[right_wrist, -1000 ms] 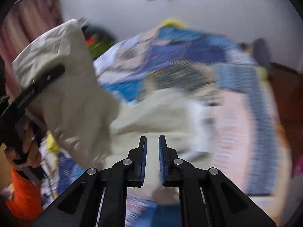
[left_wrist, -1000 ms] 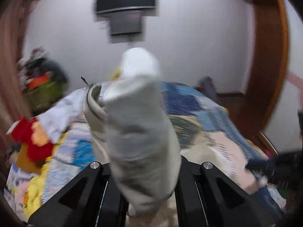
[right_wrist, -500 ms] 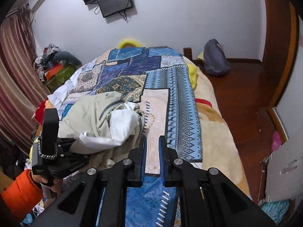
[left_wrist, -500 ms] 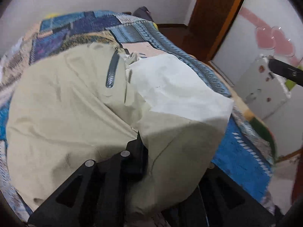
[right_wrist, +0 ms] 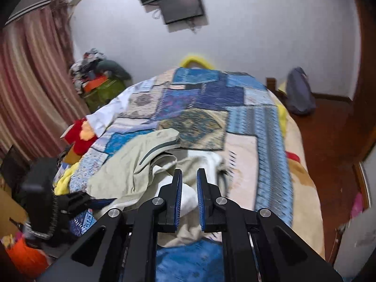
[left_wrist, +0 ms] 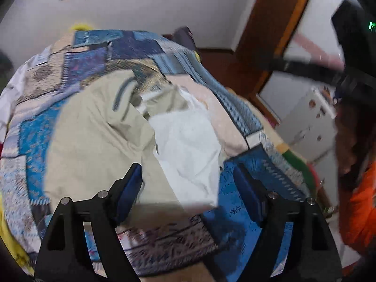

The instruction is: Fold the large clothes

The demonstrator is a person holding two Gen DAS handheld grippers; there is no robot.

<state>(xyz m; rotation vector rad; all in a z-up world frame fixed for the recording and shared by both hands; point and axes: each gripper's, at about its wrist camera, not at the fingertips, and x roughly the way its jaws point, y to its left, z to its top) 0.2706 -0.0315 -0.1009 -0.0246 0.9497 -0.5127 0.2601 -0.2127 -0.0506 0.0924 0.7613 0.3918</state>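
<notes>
On patchwork bedspread (left_wrist: 98,54), beige garment (left_wrist: 94,141) lies just beyond left gripper (left_wrist: 188,183).

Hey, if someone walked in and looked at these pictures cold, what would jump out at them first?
First, the crumpled beige jacket with its white lining turned out, heaped on the near end of the blue patchwork bedspread. The left gripper hangs just over it; its jaws have just been opening and press on nothing. The right gripper is shut and empty above the same heap.

No readable text, labels, numbers anywhere (frames blurred).
</notes>
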